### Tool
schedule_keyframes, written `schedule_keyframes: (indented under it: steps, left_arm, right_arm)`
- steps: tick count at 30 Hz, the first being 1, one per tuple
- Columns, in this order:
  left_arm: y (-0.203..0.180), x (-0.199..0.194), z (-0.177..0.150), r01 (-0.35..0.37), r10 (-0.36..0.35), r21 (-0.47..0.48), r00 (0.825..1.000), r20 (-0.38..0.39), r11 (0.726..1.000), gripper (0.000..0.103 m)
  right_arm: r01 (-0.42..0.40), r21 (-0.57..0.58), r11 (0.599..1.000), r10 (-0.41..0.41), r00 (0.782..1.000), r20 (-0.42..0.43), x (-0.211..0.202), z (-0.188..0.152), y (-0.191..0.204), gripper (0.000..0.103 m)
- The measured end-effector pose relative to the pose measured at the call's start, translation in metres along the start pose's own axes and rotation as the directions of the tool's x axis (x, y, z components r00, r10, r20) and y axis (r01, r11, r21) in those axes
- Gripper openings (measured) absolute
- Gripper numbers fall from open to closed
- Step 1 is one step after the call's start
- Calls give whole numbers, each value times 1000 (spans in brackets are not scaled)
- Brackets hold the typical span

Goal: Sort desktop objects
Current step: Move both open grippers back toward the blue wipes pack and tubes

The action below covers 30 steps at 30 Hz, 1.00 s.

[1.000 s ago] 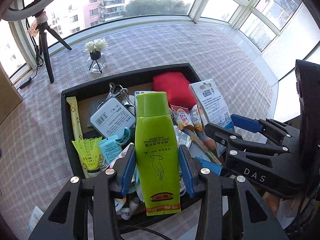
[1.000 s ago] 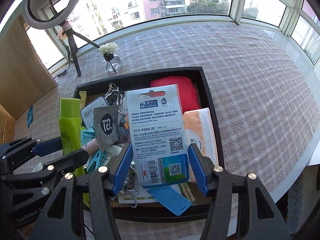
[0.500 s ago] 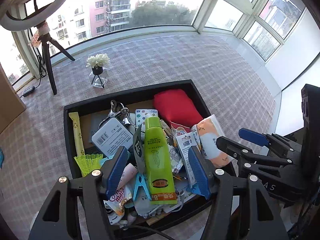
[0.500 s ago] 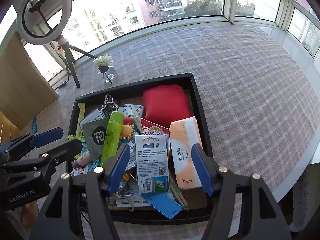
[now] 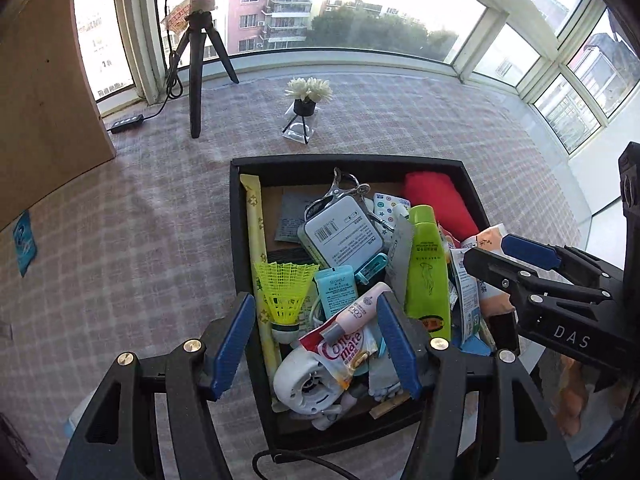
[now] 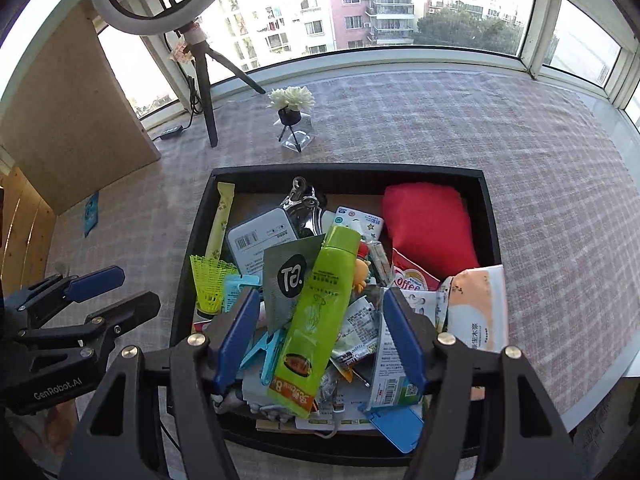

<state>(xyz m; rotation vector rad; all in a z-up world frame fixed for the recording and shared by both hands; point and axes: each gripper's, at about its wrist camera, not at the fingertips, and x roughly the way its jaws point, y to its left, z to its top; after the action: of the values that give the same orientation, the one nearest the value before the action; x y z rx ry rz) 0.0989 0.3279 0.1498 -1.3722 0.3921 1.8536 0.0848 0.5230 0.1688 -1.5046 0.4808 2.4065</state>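
Note:
A black tray (image 5: 348, 162) (image 6: 348, 170) on the checked cloth is heaped with small items. A green bottle (image 5: 426, 268) (image 6: 320, 312) lies loose on the heap, beside a yellow shuttlecock (image 5: 282, 292) (image 6: 210, 280) and a white tin (image 5: 344, 236). A white card pack (image 6: 394, 356) rests at the near right, next to a tissue pack (image 6: 476, 308) and a red pouch (image 6: 428, 228). My left gripper (image 5: 316, 344) (image 6: 132, 288) hovers open over the tray's near left corner. My right gripper (image 6: 320, 336) (image 5: 486, 249) hangs open above the bottle, holding nothing.
A ring light on a tripod (image 5: 198, 72) (image 6: 204, 76) and a small flower vase (image 5: 306, 100) (image 6: 292, 108) stand behind the tray. A wooden board (image 5: 44, 92) leans at the left. A blue packet (image 5: 24, 240) lies on the cloth, whose edge runs along the right.
The left gripper let go of the green bottle and the right gripper let go of the white card pack; both now lie in the tray. Both grippers opened wide and drew back.

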Motion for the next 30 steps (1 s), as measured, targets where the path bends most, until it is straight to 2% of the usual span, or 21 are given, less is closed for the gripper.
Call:
schedule_keyframes:
  steps: [7, 11, 14, 23, 30]
  left_arm:
    - [84, -18, -18, -53, 54, -144, 999, 6, 988, 61]
    - [138, -31, -29, -94, 99, -238, 995, 12, 967, 61]
    - [181, -42, -40, -123, 134, -319, 991, 13, 940, 61]
    - [301, -68, -76, -180, 218, -547, 976, 4, 817, 61]
    - [391, -71, -104, -219, 269, -695, 962, -39, 685, 61]
  right_arm:
    - [-50, -116, 992, 47, 998, -29, 22, 12, 72, 63]
    - [-78, -197, 977, 71, 996, -45, 33, 22, 124, 63]
    - [-102, -260, 960, 90, 994, -59, 44, 29, 168, 64]
    - [-188, -411, 892, 150, 981, -125, 84, 48, 292, 66]
    - [-239, -504, 830, 157, 967, -200, 122, 57, 382, 66]
